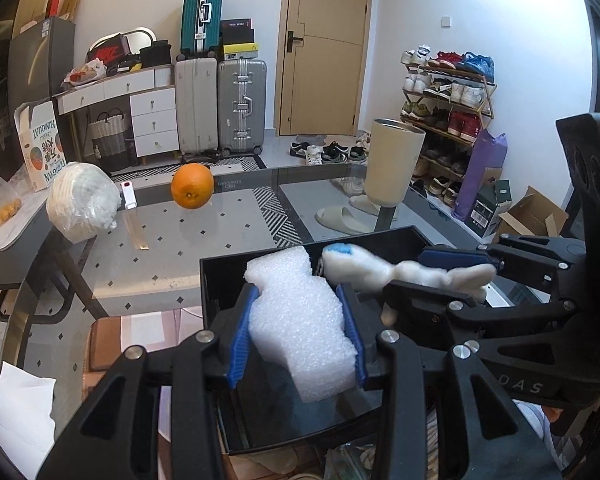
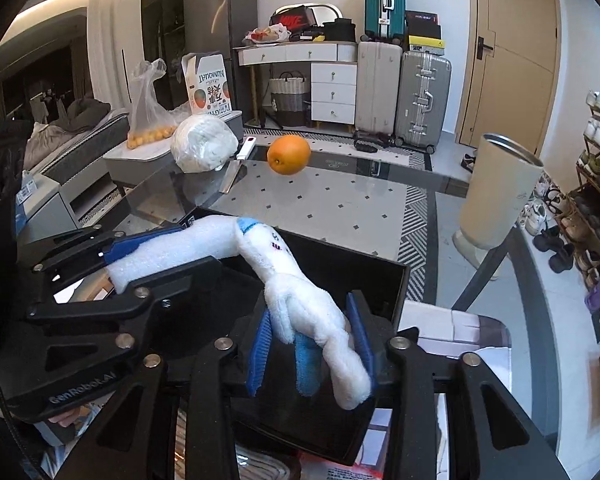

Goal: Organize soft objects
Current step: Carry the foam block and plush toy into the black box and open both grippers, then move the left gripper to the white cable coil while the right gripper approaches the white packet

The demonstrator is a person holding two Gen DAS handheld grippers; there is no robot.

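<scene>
My left gripper [image 1: 296, 320] is shut on a white foam block [image 1: 304, 320] and holds it over a black open box [image 1: 380, 236] at the near edge of the glass table. My right gripper [image 2: 312, 340] is shut on a white plush toy with blue patches [image 2: 300, 292], also above the black box [image 2: 364, 260]. The toy [image 1: 380, 268] and the right gripper [image 1: 440, 276] show to the right in the left wrist view. The foam block [image 2: 172, 252] and the left gripper [image 2: 140, 264] show to the left in the right wrist view.
On the glass table [image 1: 228, 232] stand an orange [image 1: 192, 186], a white wrapped bundle [image 1: 82, 204], a small white device [image 1: 127, 196] and a cream tumbler [image 1: 394, 162]. A side table [image 1: 16, 224] with a bag of kumquats is at left. Suitcases, drawers and a shoe rack line the walls.
</scene>
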